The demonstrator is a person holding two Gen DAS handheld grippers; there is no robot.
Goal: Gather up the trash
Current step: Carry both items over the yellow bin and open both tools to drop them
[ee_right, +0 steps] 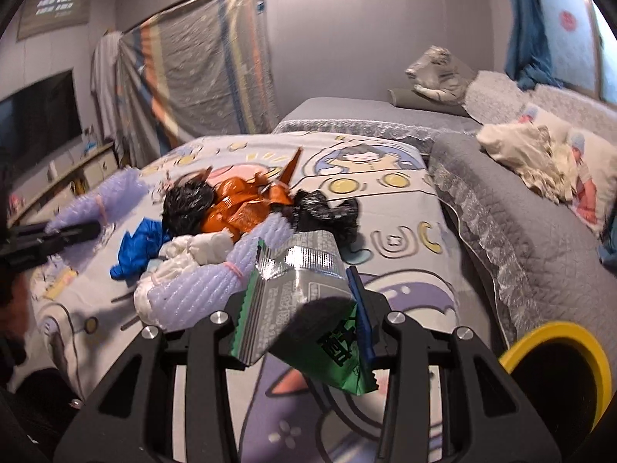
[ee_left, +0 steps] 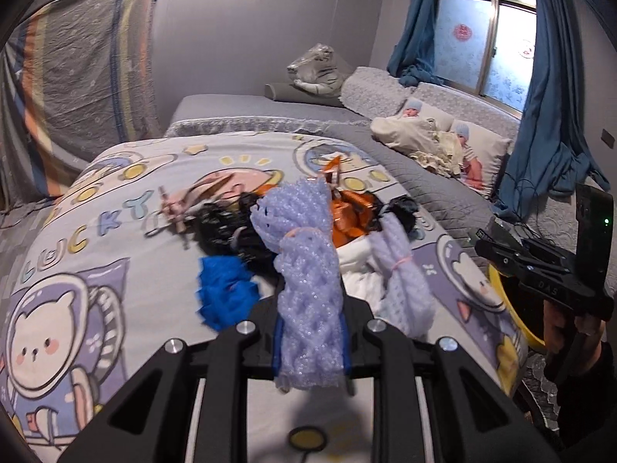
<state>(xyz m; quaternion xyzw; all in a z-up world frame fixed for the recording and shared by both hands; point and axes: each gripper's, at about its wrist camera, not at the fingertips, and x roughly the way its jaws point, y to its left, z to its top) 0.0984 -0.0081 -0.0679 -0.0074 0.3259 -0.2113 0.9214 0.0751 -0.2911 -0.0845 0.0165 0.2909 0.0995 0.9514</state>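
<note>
A heap of trash lies on the cartoon bedspread. My left gripper is shut on a lilac foam-net bundle and holds it above the heap; it also shows at the left of the right wrist view. My right gripper is shut on a green and silver snack wrapper. In the heap lie an orange wrapper, black plastic bags, a blue scrap, white tissue and a second lilac foam net. A yellow-rimmed bin stands at the right.
A grey quilted sofa bed with pillows and a plush tiger lies behind and right. A draped sheet hangs on the far wall. A TV stands at the left. My right gripper shows in the left wrist view.
</note>
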